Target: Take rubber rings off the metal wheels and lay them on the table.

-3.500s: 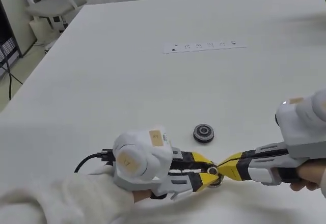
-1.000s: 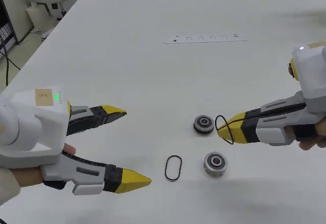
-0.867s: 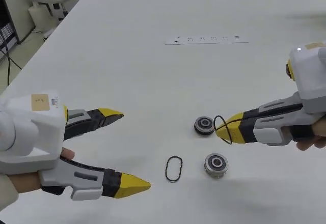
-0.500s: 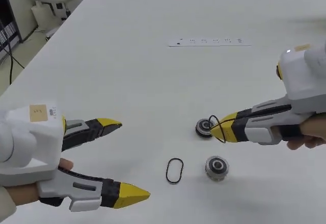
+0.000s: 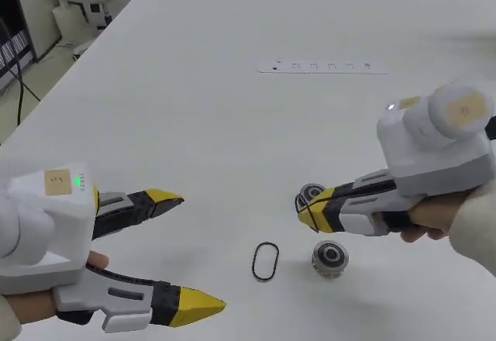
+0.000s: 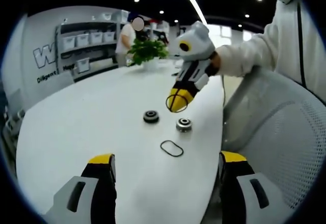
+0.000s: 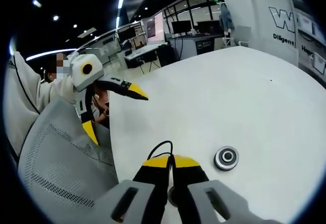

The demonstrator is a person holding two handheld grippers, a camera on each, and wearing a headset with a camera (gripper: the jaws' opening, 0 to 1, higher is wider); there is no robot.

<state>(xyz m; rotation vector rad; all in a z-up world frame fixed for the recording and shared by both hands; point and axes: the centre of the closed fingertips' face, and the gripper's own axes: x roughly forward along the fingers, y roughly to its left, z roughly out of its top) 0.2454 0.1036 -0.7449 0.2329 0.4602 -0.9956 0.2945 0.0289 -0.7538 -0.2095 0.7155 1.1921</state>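
Table [image 5: 232, 108]: white, wide; bears everything listed below.
Left gripper [image 5: 200, 252]: near left, over the table; jaws spread wide with nothing between them; yellow tips point right toward the wheels.
Right gripper [image 5: 304, 206]: comes in from the right, held by a hand in a white sleeve; jaws pressed together, pinching a rubber ring.
Held ring [image 7: 158, 145]: thin black loop, caught at the yellow tips and curling off them (the right gripper view shows it arching up and left of the jaws); whether it touches the table cannot be told.
Loose ring [image 5: 265, 262]: thin black oval, lying flat on the table, between the left gripper's tips and the near wheel, apart from both.
Near wheel [image 5: 330, 256]: small metal wheel, flat on the table, just right of the loose ring, below the right gripper.
Far wheel [image 5: 310, 194]: same kind, partly hidden behind the right gripper's tips in the head view; contact cannot be told.
Power strip [image 5: 322, 67]: white, flush in the table, far side, well apart from the wheels.
Chair [image 5: 85, 0]: white, past the far left corner.
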